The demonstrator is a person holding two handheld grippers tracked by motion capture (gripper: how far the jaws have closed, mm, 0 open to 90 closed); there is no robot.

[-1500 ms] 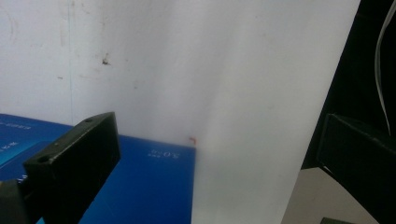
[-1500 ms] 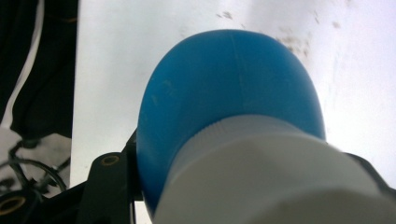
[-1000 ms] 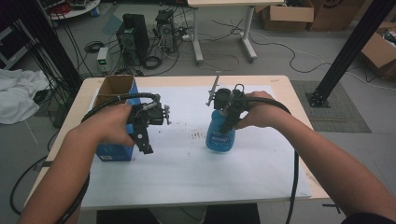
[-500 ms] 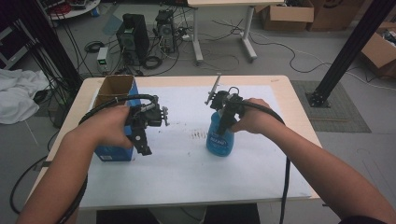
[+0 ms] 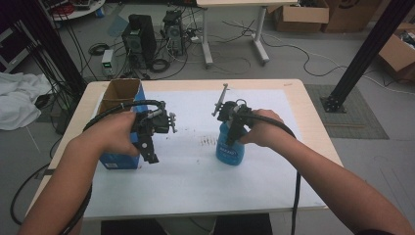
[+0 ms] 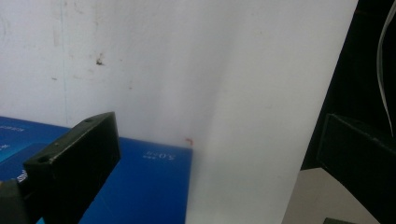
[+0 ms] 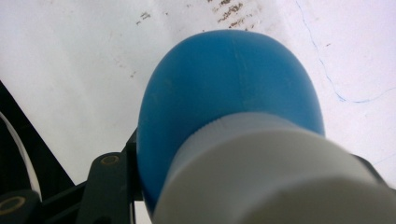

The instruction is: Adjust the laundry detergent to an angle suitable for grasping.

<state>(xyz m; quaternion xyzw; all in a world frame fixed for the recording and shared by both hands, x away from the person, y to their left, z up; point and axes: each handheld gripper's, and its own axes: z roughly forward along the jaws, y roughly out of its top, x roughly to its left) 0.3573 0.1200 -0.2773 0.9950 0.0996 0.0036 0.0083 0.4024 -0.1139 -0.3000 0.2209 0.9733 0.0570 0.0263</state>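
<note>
Right gripper [image 5: 234,128] clamps the blue bottle [image 5: 230,147] upright on the worktop [image 5: 303,122].
Left of the bottle, the left gripper [image 5: 149,149] fingers gape over an open box [image 5: 120,93], its inside too dim to read.

Bench surroundings
White sheet [image 5: 195,181] covers bench [image 5: 313,127]; computer towers [image 5: 142,34], second desk [image 5: 254,29], cardboard boxes [image 5: 301,14], white cloth [image 5: 19,98] on floor beyond.

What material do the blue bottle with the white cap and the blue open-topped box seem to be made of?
The blue bottle with the white cap looks like smooth, matte plastic: its rounded shoulder has an even colour and a soft sheen. The white cap also looks plastic, with fine ridges. The blue open-topped box seems cardboard: brown raw inside, printed blue outside.
</note>
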